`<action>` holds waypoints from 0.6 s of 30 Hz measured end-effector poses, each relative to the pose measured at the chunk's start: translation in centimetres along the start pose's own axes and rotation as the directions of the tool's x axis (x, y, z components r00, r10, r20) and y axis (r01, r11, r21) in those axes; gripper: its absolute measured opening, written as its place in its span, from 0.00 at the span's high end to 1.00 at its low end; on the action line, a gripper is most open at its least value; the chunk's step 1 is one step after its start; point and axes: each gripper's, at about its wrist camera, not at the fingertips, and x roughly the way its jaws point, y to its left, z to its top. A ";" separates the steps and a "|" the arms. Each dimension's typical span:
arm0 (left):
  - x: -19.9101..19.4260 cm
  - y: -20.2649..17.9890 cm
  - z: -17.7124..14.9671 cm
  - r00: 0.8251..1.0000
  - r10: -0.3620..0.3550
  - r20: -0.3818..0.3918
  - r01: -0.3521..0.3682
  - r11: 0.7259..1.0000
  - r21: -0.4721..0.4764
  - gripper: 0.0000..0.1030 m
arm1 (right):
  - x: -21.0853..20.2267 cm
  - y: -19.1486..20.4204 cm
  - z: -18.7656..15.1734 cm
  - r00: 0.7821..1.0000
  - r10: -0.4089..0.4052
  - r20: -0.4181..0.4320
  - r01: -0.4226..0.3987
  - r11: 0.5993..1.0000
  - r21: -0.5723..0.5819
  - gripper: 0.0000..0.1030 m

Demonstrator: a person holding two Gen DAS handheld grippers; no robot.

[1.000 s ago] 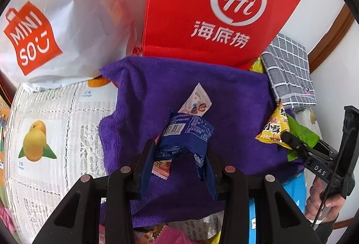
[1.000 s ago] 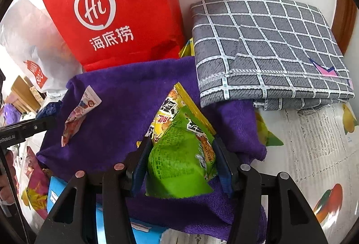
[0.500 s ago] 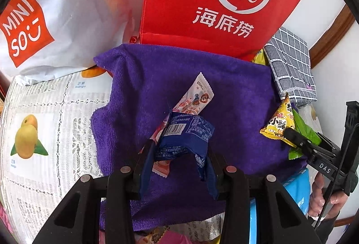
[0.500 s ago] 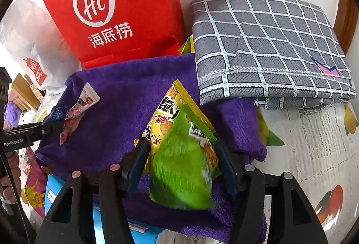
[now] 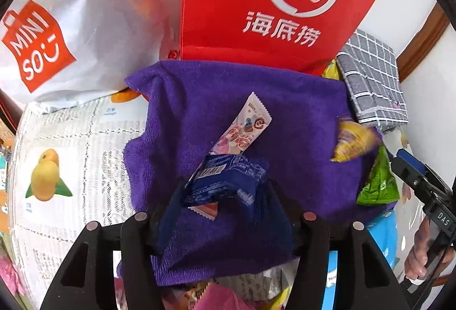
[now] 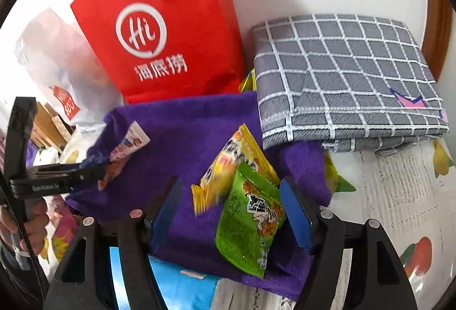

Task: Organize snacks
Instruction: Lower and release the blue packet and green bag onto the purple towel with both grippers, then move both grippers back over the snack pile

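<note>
Two grippers hang over the purple fleece cloth [image 5: 199, 99] spread on the table, and both have just been opening. The left gripper [image 5: 225, 193] has its jaws parted, and the dark blue foil snack packet [image 5: 228, 181] lies between them, resting on the cloth with the pads standing clear of its sides. Beneath that packet, poking out toward the cloth's far edge, lies the long white-and-pink snack stick wrapper [image 5: 245, 127].

Over by the cloth's right edge, the right gripper [image 6: 230, 210] is spread wide too. The bright green crinkled snack bag [image 6: 250, 227] sits between its blue pads, leaning close against the right-hand one; whether it touches that pad cannot be told. The yellow snack packet [image 6: 228, 164] lies just behind the green bag, overlapping it, blurred in both views. The left wrist view shows the same pair at the cloth's right side, yellow above green.

At the cloth's far edge stands the red paper bag with a white round logo [image 6: 159, 33], and the white plastic shopping bag with an orange logo [image 5: 68, 24] sits at the far left corner. The grey checked folded cloth [image 6: 342, 73] overlaps the purple cloth's far right corner. The table's white lace cover with fruit prints [image 5: 57, 156] shows on the left.
</note>
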 end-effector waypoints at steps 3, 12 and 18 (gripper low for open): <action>-1.4 0.2 -0.3 1.000 -0.004 0.017 0.004 1.000 -0.005 0.43 | -1.6 0.6 -0.1 1.000 -0.018 0.019 0.019 1.000 -0.005 0.32; -7.1 1.9 -2.7 0.996 -0.037 0.075 0.040 0.999 -0.032 0.43 | -6.9 4.0 -1.1 0.989 -0.114 0.089 0.121 0.990 -0.069 0.32; -11.6 2.6 -5.5 0.991 -0.038 0.126 0.043 0.998 -0.039 0.43 | -10.2 6.3 -2.7 0.980 -0.147 0.132 0.159 0.984 -0.082 0.32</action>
